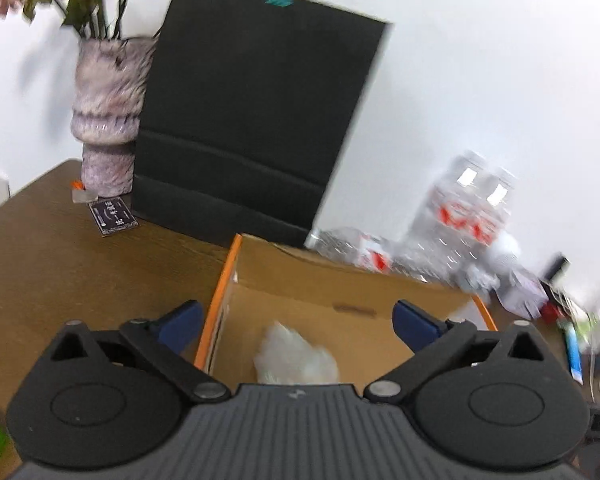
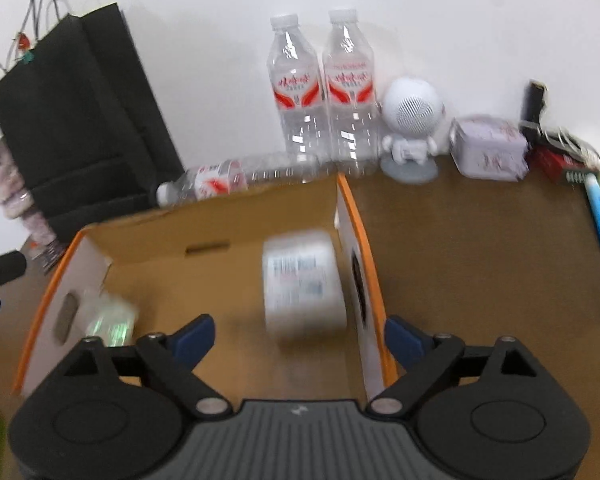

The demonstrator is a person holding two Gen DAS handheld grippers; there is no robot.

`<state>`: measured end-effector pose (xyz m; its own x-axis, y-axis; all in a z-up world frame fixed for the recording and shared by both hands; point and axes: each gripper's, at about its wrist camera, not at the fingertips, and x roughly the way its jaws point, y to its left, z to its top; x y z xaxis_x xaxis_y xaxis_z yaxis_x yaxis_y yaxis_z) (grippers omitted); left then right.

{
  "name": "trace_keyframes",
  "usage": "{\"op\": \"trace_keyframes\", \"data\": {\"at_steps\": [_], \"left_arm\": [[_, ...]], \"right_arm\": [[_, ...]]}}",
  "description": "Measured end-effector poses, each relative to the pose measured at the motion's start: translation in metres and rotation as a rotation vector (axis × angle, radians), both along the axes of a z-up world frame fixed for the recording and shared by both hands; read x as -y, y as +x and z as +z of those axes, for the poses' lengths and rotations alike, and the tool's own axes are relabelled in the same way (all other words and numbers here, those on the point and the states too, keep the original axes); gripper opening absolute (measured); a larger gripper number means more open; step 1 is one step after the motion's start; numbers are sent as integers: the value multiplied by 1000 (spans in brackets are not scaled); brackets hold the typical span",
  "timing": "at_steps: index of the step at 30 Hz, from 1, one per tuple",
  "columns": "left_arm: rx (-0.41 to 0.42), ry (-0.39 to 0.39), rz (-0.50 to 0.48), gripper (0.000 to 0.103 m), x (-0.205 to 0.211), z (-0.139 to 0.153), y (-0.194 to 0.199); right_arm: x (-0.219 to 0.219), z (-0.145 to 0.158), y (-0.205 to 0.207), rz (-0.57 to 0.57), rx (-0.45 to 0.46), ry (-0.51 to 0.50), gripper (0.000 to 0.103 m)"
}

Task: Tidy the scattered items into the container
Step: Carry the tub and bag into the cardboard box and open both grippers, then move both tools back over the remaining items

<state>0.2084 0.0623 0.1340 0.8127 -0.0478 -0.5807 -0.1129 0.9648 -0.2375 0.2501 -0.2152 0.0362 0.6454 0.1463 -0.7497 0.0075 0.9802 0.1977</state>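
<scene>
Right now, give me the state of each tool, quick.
Left tool: open, holding nothing, above the cardboard box.
Right tool: open, holding nothing; a blurred white roll lies beyond it.

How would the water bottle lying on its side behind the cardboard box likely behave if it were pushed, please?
The lying bottle is round, so it would probably roll. It looks clear and thin-walled, perhaps empty, so likely light and slightly squashy. The cardboard box wall in front might stop it.

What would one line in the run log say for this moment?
left gripper: open, empty | right gripper: open, empty | cardboard box: holds white roll, crumpled packet
</scene>
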Motion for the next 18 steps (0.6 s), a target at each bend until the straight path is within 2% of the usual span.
{"op": "trace_keyframes", "data": {"at_steps": [3, 6, 9, 11, 13, 15, 18], "left_arm": [[-42, 112, 11, 103, 16, 2, -21], [-100, 161, 29, 103, 23, -7, -56], [-45, 188, 13, 103, 31, -23, -117], [36, 197, -34, 103, 36, -39, -167], [96, 194, -99, 103, 39, -58, -204], [101, 199, -139, 103, 43, -75, -224], [92, 231, -117, 103, 47, -97, -233]], "right_arm": [[11, 8, -33, -15, -8, -11, 93], [13, 16, -75, -9, 26, -2, 93], [9, 10, -137, -18, 116, 6, 93], [3, -8, -187, -40, 183, -2, 103], [-6, -33, -229, -35, 235, -3, 103], [-14, -57, -252, -6, 233, 14, 103], [-25, -77, -261, 21, 205, 17, 103]]}}
